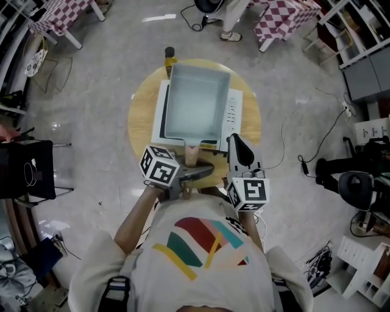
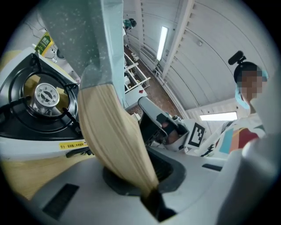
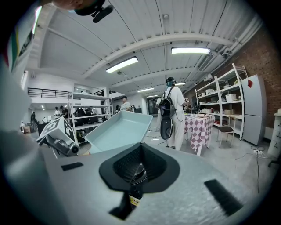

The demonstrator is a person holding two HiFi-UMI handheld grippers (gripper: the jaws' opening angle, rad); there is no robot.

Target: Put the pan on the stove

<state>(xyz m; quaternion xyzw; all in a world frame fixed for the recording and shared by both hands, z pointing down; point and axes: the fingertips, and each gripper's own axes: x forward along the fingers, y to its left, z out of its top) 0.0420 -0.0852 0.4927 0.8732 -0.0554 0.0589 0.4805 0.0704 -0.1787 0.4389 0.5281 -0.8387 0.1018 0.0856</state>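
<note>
A pale blue-green square pan (image 1: 194,100) hangs tilted over the white gas stove (image 1: 234,113) on the round wooden table (image 1: 141,113). My left gripper (image 1: 194,172) is shut on the pan's wooden handle (image 1: 191,155). In the left gripper view the handle (image 2: 109,136) runs between the jaws, and the burner (image 2: 44,94) shows under the pan (image 2: 83,35). To the right of the handle, my right gripper (image 1: 237,146) hovers near the stove's right front corner, shut with nothing held. In the right gripper view, the right gripper (image 3: 138,169) faces the pan (image 3: 118,129), which tips upward.
A dark bottle with a yellow label (image 1: 170,58) stands at the table's far edge behind the stove. Tables with checked cloths (image 1: 283,18) and a standing person (image 3: 173,110) are beyond. Cables (image 1: 317,140) lie on the floor to the right.
</note>
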